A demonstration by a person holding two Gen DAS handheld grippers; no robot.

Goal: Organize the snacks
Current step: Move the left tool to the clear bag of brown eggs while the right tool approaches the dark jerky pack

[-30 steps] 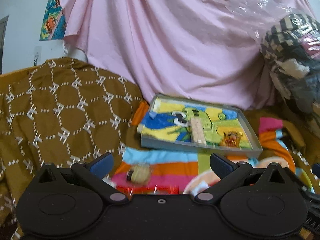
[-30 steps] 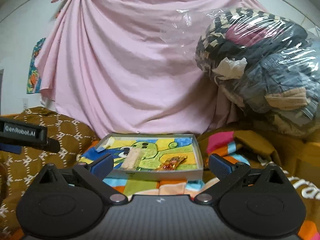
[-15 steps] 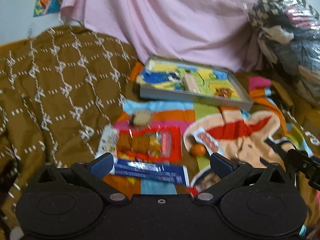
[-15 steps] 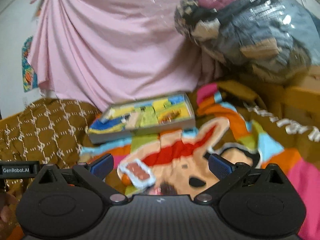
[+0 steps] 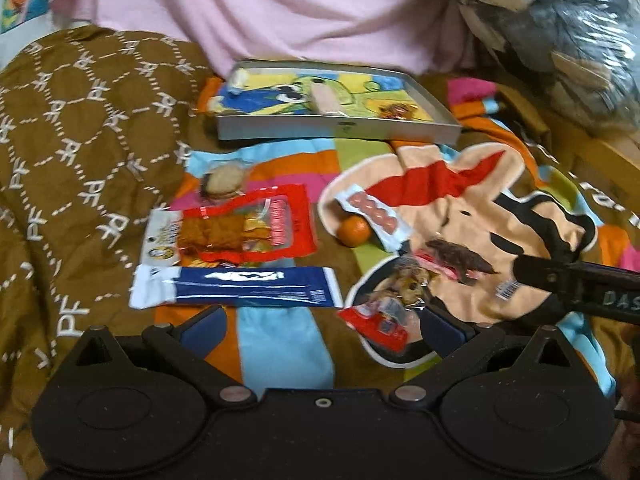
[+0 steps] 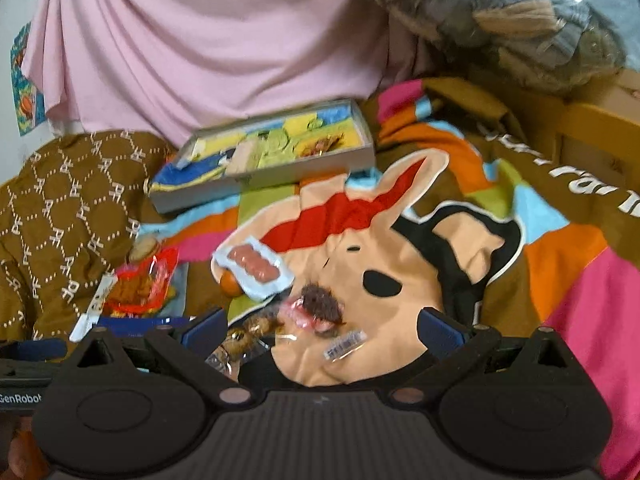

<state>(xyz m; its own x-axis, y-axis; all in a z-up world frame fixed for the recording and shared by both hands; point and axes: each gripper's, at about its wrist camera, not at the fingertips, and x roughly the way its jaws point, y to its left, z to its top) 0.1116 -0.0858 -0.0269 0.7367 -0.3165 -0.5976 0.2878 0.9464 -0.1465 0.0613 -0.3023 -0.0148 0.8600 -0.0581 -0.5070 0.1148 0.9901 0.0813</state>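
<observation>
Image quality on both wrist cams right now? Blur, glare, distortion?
Left wrist: mild motion blur, text on the long blue packet unreadable; glare on the plastic-wrapped bundle. Right wrist: heavier smear, tray contents soft. Both: fisheye bending, dark corners.

Soft, even light fills both views, with no hard shadows on the bright blanket [image 5: 460, 200]; only faint shade lies under the near wall of the tray [image 5: 340, 128]. The pink sheet [image 5: 280, 8] behind the tray is pale and slightly washed out. To the right of the tray, the plastic-wrapped bundle [image 6: 520, 20] shows white glare streaks. Both pictures are motion-blurred: print on the blue wrapper [image 5: 240, 286] in front of the tray is smeared, and the snacks inside the tray are soft in the right wrist view. Fisheye bending curves the patterned brown cloth [image 5: 80, 140] left of the tray, and the corners go dark.
</observation>
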